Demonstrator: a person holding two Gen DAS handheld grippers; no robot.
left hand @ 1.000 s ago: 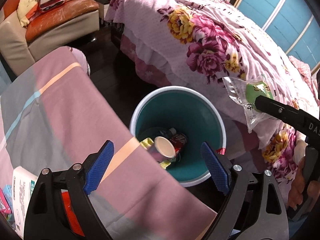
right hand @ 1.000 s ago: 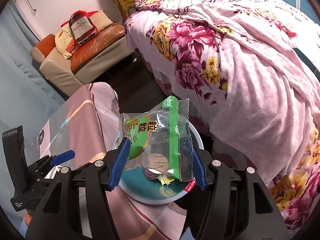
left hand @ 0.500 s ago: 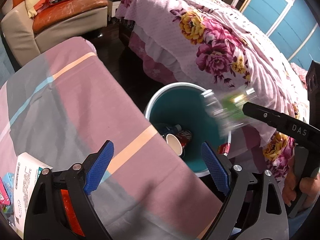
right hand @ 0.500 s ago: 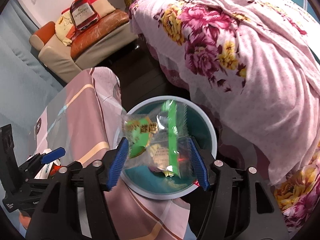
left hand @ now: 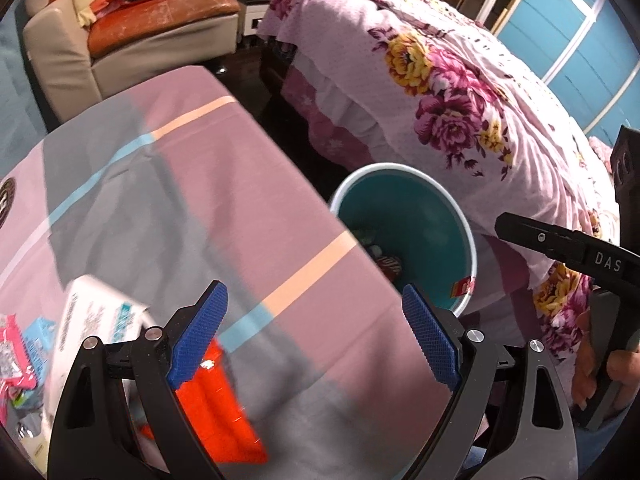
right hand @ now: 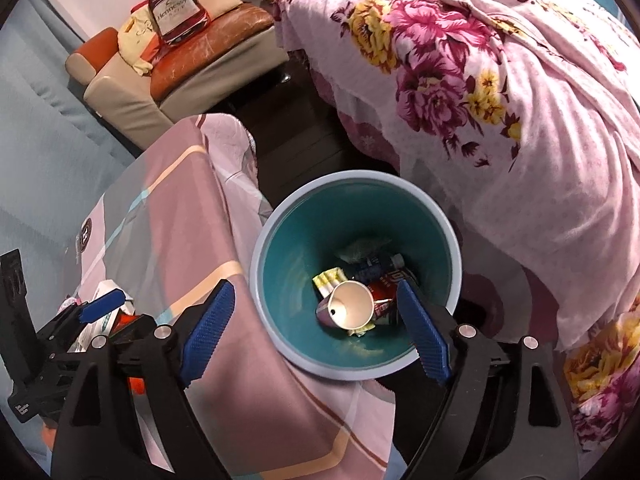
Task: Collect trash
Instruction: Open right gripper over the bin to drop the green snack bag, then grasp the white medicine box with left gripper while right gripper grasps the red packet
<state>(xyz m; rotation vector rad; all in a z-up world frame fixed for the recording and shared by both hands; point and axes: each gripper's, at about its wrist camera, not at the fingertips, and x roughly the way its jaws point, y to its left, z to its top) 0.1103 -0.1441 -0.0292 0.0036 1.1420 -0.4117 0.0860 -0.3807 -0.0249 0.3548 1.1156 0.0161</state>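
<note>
Right gripper (right hand: 314, 320) agape above trash bin (right hand: 280, 240).

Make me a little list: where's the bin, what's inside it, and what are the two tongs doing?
bin: on the floor between table and bed
in bin: paper cup, red wrapper, yellow wrapper
right tongs: open, empty, above the bin
left tongs: open, empty, over the table
on table: white box, red packet
</note>
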